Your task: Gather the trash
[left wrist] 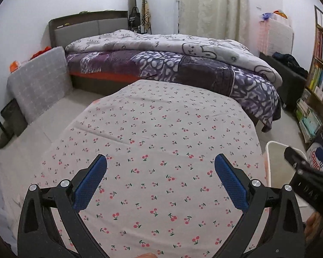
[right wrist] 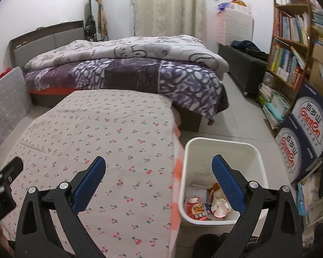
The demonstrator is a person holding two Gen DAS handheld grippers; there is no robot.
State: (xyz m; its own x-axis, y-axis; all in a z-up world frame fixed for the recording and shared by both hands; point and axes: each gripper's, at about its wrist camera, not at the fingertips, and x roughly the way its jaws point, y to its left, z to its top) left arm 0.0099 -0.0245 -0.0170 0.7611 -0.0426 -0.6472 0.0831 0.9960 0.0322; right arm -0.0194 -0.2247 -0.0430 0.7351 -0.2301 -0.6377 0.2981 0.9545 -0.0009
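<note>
Now both claws spread wide, nothing gripped. Left claw over cherry-print worktop. Right claw straddles worktop edge and white bin on floor just beside it; trash wrappers lie inside bin.

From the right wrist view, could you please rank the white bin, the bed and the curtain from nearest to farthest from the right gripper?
1. White bin: just ahead of the right gripper, under its right finger, with trash inside.
2. Bed: across the middle of the room, beyond the cherry-print cloth.
3. Curtain: on the far wall, behind the bed.
</note>
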